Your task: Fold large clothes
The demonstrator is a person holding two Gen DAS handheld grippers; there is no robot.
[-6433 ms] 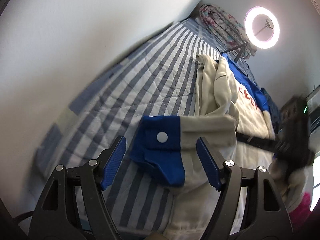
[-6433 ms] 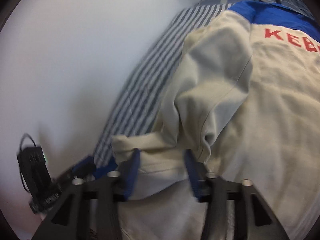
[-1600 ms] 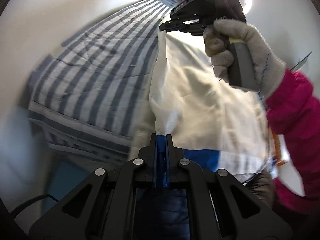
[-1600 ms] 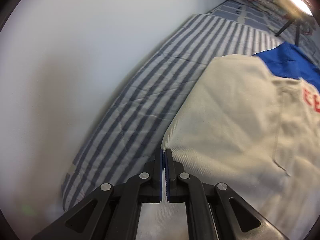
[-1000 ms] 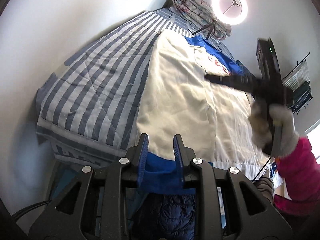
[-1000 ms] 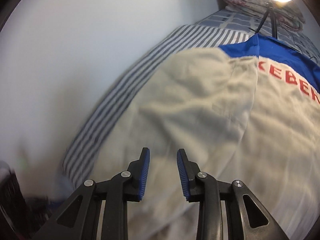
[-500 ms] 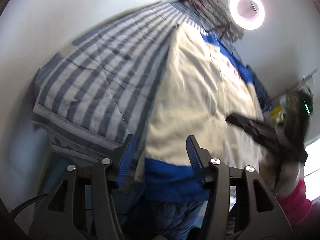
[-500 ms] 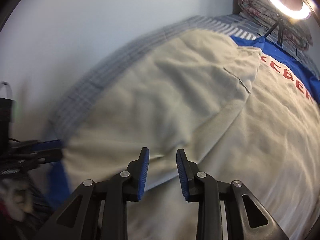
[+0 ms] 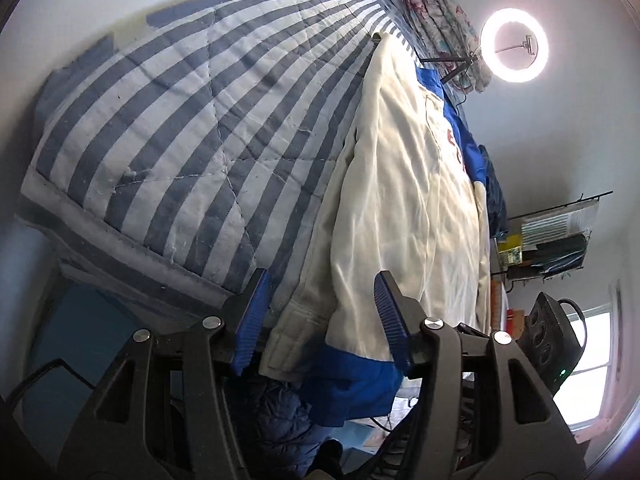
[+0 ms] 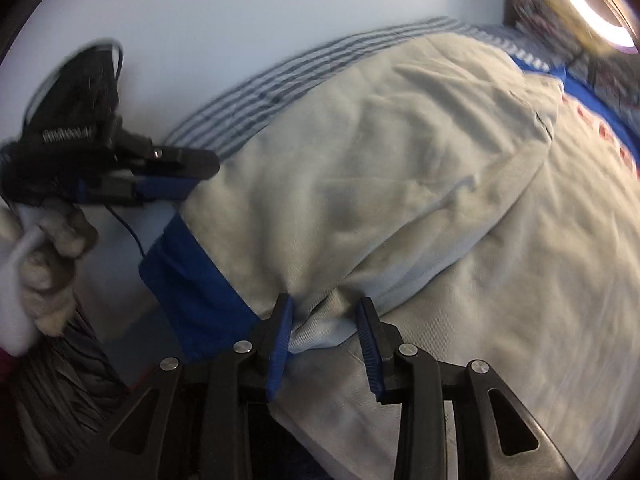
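1. Here, the cream jacket (image 9: 404, 200) lies spread lengthwise on the bed (image 9: 168, 128), over its blue-and-white striped quilt, with its blue-trimmed hem hanging over the near edge.
2. The left claw (image 9: 322, 316) is spread wide, its blue pads either side of the hem and gripping nothing.
3. The right claw (image 10: 324, 334) is also spread, with a bunched fold of cream cloth between its pads but not pinched.
4. In the right wrist view, the sleeve's blue cuff (image 10: 192, 280) droops just beside that claw.
5. A lit ring light (image 9: 514, 45) stands beyond the bed's far end.
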